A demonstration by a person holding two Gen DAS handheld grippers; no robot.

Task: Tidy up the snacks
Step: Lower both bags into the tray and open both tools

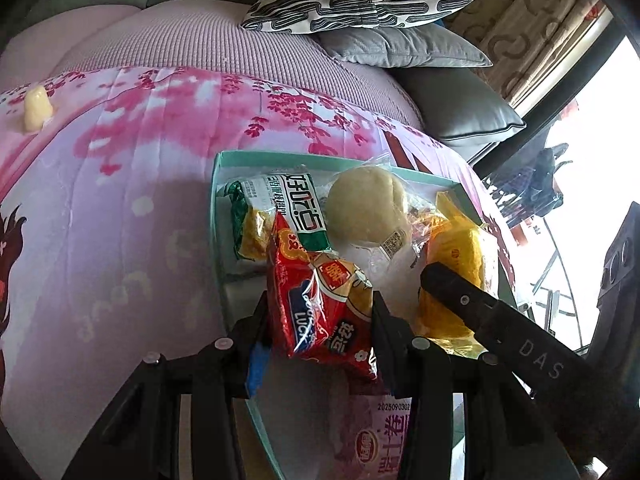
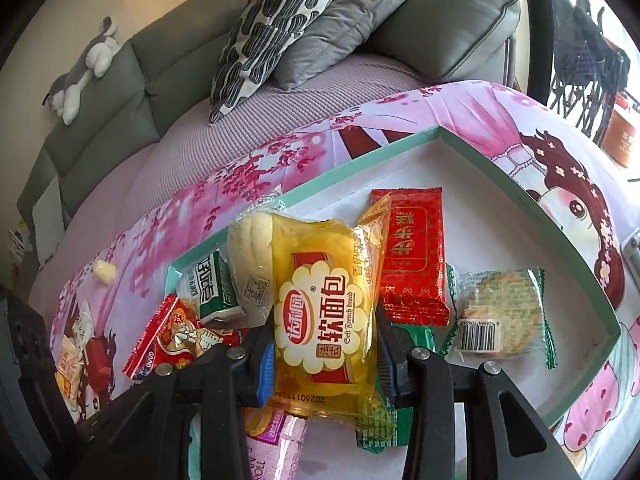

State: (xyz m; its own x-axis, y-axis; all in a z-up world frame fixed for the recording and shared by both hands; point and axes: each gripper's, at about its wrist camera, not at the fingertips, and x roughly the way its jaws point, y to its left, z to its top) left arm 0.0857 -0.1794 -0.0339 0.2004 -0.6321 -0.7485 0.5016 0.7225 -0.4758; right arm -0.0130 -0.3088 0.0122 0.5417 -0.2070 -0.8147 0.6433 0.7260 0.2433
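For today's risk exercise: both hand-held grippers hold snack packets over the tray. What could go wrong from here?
1. The left hand-held gripper pinches the red snack packet near one end; it may slip or swing out.
2. The right hand-held gripper squeezes the yellow soft bread packet, which could squash.
3. The teal tray is crowded at this end; dropped packets may pile up.

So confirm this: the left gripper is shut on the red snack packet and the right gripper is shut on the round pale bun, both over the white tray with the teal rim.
Wrong about the right gripper: the right wrist view shows it shut on the yellow soft-bread packet, while the round pale bun lies behind it. The left gripper is indeed shut on the red snack packet, both over the white tray with the teal rim.
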